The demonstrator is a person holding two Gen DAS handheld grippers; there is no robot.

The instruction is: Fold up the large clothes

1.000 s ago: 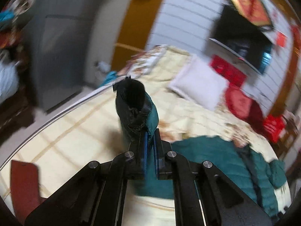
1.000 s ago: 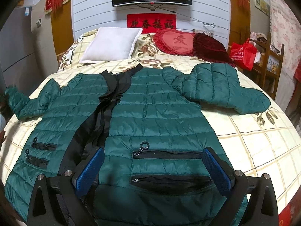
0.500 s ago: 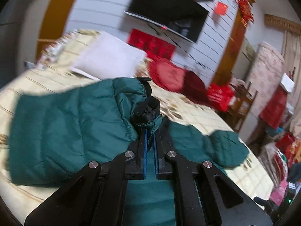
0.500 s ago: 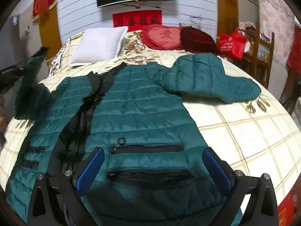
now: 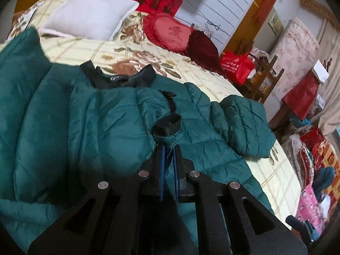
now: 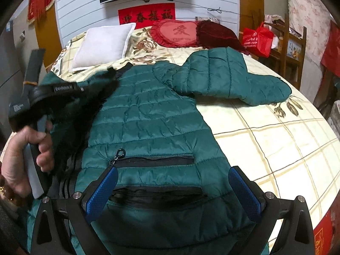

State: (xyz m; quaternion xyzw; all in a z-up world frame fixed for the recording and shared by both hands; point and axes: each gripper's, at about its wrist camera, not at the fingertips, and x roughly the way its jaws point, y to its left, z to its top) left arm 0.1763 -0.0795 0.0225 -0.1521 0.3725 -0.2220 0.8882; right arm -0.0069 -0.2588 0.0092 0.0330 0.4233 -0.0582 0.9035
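Left fingers (image 5: 169, 148) clamped on jacket (image 6: 153, 114) cuff (image 5: 169, 127); right fingers (image 6: 244, 193) apart above hem, bare bedspread (image 6: 265, 138) rightward.

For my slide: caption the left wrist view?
Left gripper pinches the green jacket's sleeve cuff, folding it across the jacket on the bed.

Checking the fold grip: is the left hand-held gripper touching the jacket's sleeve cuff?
Touching. The left wrist view shows the left hand-held gripper with its blue pads pinching the sleeve cuff.
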